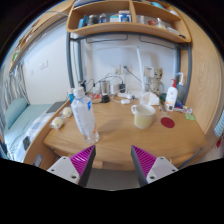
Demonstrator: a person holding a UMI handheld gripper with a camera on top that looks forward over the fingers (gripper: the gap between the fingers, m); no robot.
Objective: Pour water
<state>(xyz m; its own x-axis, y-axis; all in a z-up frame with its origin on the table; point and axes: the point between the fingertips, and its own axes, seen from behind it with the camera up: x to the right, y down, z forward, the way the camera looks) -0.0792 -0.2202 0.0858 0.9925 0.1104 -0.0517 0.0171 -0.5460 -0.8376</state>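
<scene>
A clear plastic water bottle (85, 115) with a pale cap stands upright on the wooden desk (115, 132), beyond my left finger. A cream-coloured cup (144, 116) stands farther right, beyond my right finger. My gripper (113, 160) hangs over the desk's near edge, open, its two magenta pads (82, 159) set wide apart with only bare desk between them. It touches neither the bottle nor the cup.
A small red round thing (168, 123) lies right of the cup. A white bottle (171, 96) and assorted clutter stand along the desk's back. Wooden shelves (128, 25) hang above. A bed (20, 112) lies to the left.
</scene>
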